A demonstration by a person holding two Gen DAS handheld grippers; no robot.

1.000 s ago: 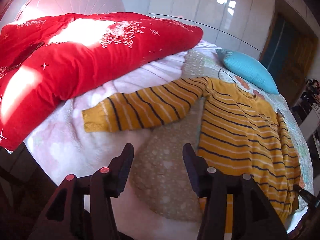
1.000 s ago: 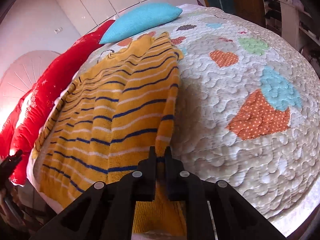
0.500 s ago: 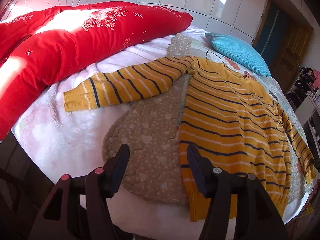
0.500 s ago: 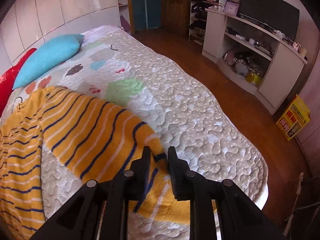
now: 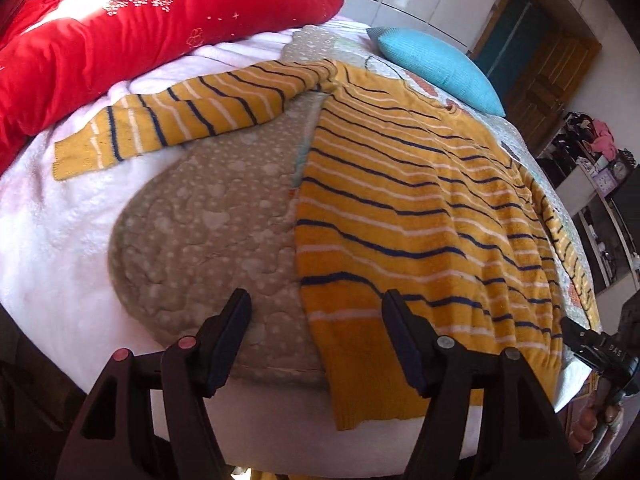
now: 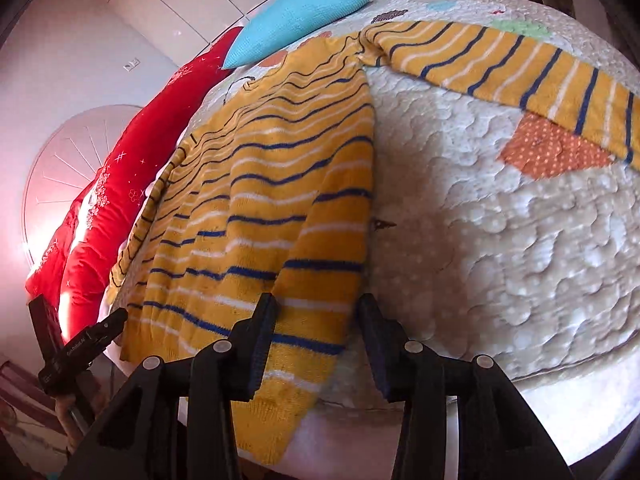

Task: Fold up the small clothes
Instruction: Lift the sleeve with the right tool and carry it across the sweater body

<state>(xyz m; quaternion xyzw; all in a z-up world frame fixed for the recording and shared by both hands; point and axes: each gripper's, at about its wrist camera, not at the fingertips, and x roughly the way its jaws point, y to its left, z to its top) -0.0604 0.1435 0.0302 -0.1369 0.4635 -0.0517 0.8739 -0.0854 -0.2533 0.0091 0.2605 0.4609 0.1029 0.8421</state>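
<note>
Sweater (image 5: 420, 216), yellow with navy and white stripes, lies flat on the quilted bed (image 5: 208, 240), sleeves spread left and right. Left gripper (image 5: 316, 340) and right gripper (image 6: 316, 336) hover near its hem corners, jaws apart, empty.

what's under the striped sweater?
The striped sweater lies flat on the patchwork quilt; one sleeve end rests on the white blanket. Quilt patches beneath the body are covered, so not visible.

Bare quilt (image 6: 500, 220) beside sweater (image 5: 400, 216); red duvet (image 5: 120, 36) (far edge) obstructing
</note>
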